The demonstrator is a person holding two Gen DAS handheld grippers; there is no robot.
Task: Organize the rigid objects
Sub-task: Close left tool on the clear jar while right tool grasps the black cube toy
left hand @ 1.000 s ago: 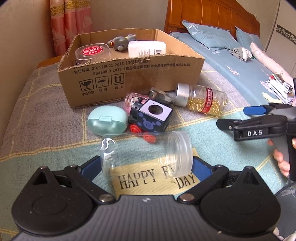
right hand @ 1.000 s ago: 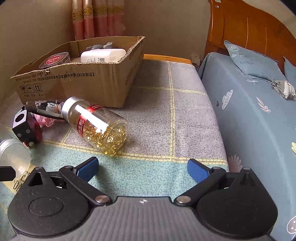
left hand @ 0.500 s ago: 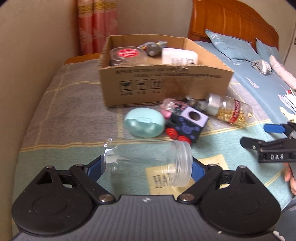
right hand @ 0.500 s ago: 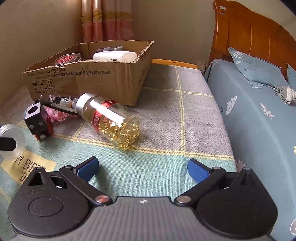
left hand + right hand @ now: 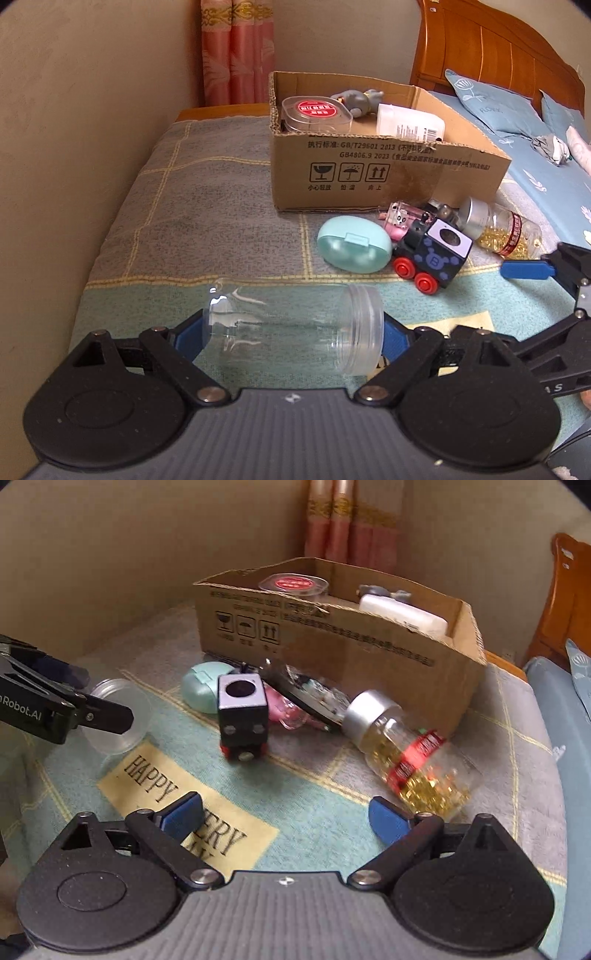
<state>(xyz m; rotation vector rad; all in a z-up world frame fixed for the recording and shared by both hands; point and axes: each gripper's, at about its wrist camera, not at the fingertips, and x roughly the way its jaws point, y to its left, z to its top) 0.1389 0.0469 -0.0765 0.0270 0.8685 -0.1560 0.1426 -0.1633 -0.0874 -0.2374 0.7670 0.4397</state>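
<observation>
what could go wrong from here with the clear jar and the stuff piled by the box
1. The left gripper holds the clear jar end to end; smooth plastic could slip out on the way to the cardboard box.
2. The right gripper, jaws just closing with nothing between them, sits near the capsule bottle, which lies on its side and may roll away.
</observation>
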